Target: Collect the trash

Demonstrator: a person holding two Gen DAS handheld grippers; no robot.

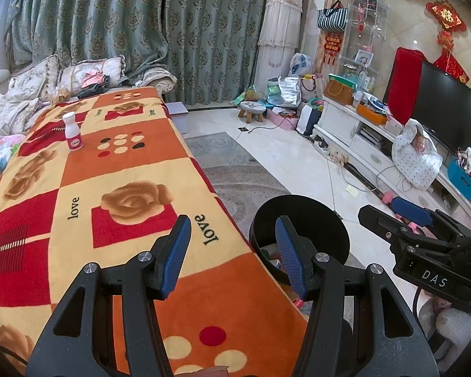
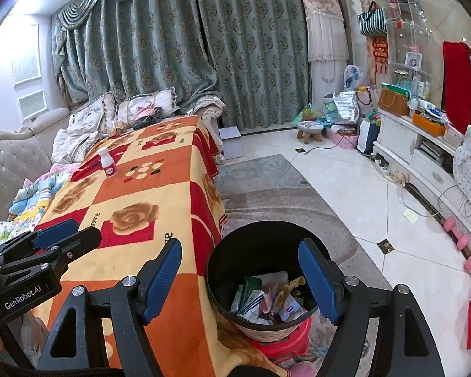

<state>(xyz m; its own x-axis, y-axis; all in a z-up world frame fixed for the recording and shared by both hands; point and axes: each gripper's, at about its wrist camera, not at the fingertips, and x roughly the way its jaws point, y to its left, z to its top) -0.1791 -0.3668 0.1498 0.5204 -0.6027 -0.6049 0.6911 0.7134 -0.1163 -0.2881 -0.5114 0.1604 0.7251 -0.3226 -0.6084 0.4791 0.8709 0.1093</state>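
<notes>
A small white bottle with a pink label stands upright on the far part of the blanket-covered table; it also shows in the right wrist view. A black trash bin holding wrappers and paper sits on a red stool beside the table's right edge; its rim shows in the left wrist view. My left gripper is open and empty over the table's near right edge. My right gripper is open and empty above the bin. Each gripper shows in the other's view, the right one and the left one.
A sofa with cushions and clothes runs along the table's left. A grey rug and tiled floor lie to the right. A white TV cabinet with a TV, bags and a small stool stand at the right and back. Pink dumbbells lie on the floor.
</notes>
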